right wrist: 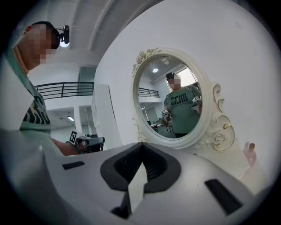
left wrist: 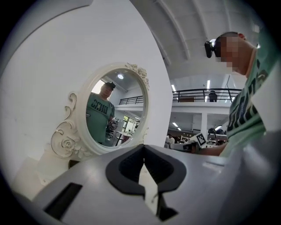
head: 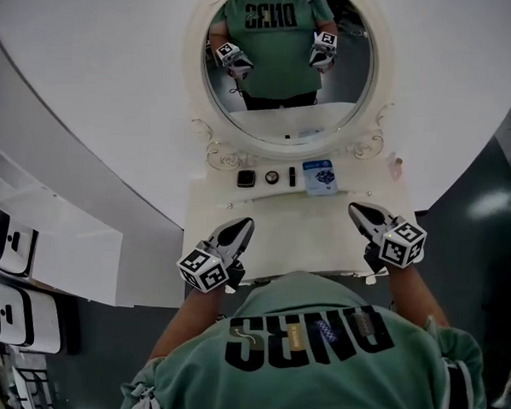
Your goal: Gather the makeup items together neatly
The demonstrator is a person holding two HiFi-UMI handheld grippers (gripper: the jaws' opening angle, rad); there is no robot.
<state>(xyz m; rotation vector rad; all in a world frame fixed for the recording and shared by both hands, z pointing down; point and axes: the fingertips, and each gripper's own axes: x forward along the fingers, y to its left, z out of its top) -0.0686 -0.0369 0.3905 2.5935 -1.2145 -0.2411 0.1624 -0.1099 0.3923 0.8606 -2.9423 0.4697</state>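
Left claw [head: 241,225], right claw [head: 356,210] closed, empty, held over near side of cream bench [head: 314,237]. Risk judged: small black tube [head: 292,176] in far row toppled if nudged sideways.

Green short-sleeved T-shirt [head: 254,387], dark block lettering across chest. Black head camera [left wrist: 210,47]. Grey shells, black pads, black-and-white marker cubes [head: 202,269] on left gripper [head: 240,228], right gripper [head: 360,213].
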